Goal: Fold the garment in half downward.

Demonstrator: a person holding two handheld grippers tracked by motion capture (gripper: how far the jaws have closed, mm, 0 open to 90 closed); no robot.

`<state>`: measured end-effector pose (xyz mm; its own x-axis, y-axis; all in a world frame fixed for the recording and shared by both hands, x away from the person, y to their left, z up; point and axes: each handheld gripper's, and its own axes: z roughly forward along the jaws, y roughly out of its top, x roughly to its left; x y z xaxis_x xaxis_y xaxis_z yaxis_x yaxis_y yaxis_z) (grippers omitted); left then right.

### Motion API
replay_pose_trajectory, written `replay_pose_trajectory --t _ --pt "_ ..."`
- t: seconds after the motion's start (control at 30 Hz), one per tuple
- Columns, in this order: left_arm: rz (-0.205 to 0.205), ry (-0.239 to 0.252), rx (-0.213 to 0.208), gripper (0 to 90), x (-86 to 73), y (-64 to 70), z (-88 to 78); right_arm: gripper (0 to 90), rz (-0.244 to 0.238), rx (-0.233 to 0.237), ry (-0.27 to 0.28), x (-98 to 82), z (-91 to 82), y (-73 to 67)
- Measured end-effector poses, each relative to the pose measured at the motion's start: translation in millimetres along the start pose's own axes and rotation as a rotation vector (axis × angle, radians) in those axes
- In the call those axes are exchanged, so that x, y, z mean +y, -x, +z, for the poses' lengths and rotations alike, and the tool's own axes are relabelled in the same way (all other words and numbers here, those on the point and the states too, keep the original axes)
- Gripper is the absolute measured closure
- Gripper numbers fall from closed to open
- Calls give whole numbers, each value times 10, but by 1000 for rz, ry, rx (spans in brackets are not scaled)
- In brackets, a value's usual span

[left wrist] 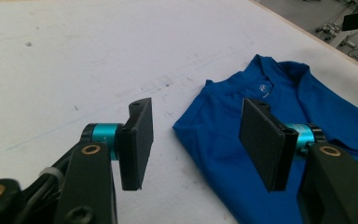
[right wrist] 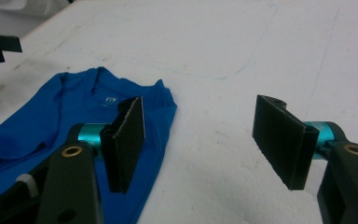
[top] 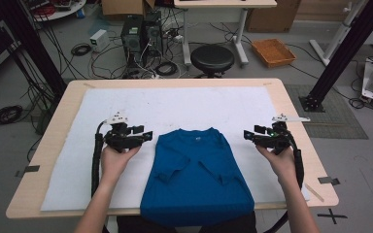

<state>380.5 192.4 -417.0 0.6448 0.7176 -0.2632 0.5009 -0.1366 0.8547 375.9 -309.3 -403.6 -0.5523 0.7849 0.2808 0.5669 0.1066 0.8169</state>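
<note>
A blue T-shirt (top: 196, 174) lies on the white mat (top: 175, 104) at the table's front middle, collar away from the person, both sleeves folded in over its front. Its hem hangs over the front edge. My left gripper (top: 143, 132) is held just left of the shirt's shoulder, jaws open and pointing toward it, nothing between them. In the left gripper view my left gripper (left wrist: 200, 144) frames the edge of the shirt (left wrist: 223, 140) without touching it. My right gripper (top: 250, 133) is held just right of the other shoulder, open and empty. In the right gripper view my right gripper (right wrist: 205, 140) hovers over bare mat beside the shirt (right wrist: 51, 116).
The mat covers most of the wooden table (top: 53, 126). Beyond the far edge, on the floor, stand a black stool (top: 212, 58), computer towers (top: 141, 31) with loose cables, and an orange tray (top: 273, 52). A black frame post (top: 337, 53) rises at the right.
</note>
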Motion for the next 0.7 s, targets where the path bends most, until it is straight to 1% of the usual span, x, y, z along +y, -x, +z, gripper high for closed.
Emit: replay_pose_trajectory --t 0.07,0.13,0.3,0.4,0.43,0.53,0.6,0.7 --pt "4 -8 -2 446 19 17 40 348 -5 4 -5 -8 43 -27" --pt "8 -16 -5 446 36 38 88 348 -1 7 -21 -5 99 -55" --pt "25 -46 -7 449 92 82 234 360 -29 4 -41 29 270 -150" --pt "24 -58 -3 456 136 100 318 403 -49 4 -42 48 367 -197" --pt "23 -72 -5 457 156 105 364 411 -47 -1 -52 56 396 -209" --pt "23 -95 -9 469 188 138 486 454 -66 -10 -78 96 542 -249" --pt "28 -127 -4 488 197 158 575 495 -83 -10 -97 123 635 -284" --pt "33 -168 14 516 178 162 702 557 -103 -34 -134 156 783 -322"
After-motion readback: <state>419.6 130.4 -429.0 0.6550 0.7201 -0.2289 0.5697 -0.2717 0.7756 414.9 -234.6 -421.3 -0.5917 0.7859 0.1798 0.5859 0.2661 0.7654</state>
